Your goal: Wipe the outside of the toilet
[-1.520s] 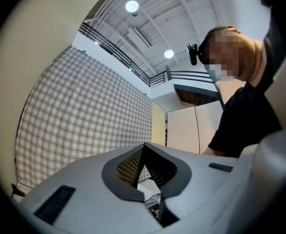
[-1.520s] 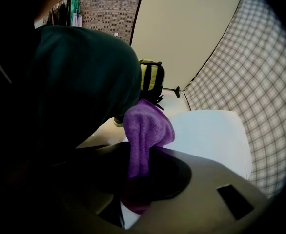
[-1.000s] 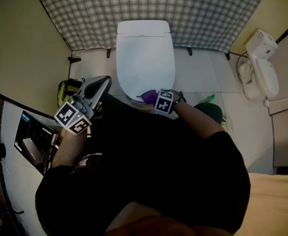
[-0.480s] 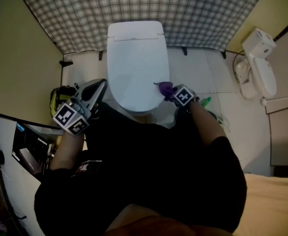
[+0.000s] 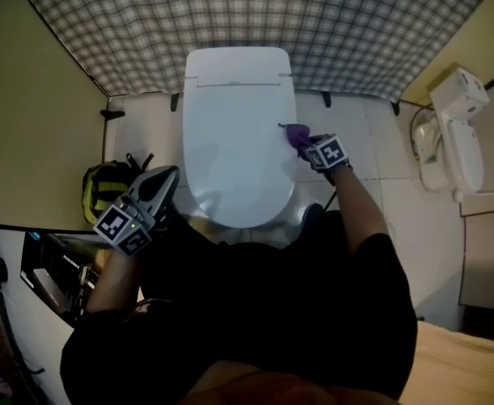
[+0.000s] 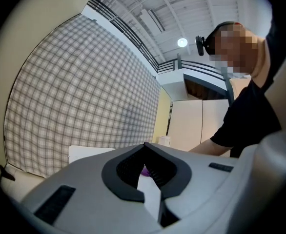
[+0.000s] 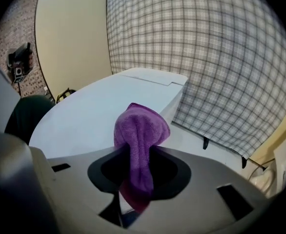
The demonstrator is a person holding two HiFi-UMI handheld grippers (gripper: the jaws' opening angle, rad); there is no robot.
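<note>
The white toilet stands in the middle of the head view with its lid down. My right gripper is at the lid's right edge, about halfway along, shut on a purple cloth that rests against the rim. In the right gripper view the cloth bulges out between the jaws of the gripper, with the toilet lid just beyond. My left gripper hangs left of the bowl, apart from it. Its tips meet with nothing held.
A yellow and black bag sits on the floor left of the toilet. A white fixture stands at the right wall. Checked covering runs behind the toilet. A dark shelf edge lies at lower left.
My right gripper has carried the purple cloth from the front of the bowl round its right side toward the back. The left gripper has stayed beside the bowl's left.
</note>
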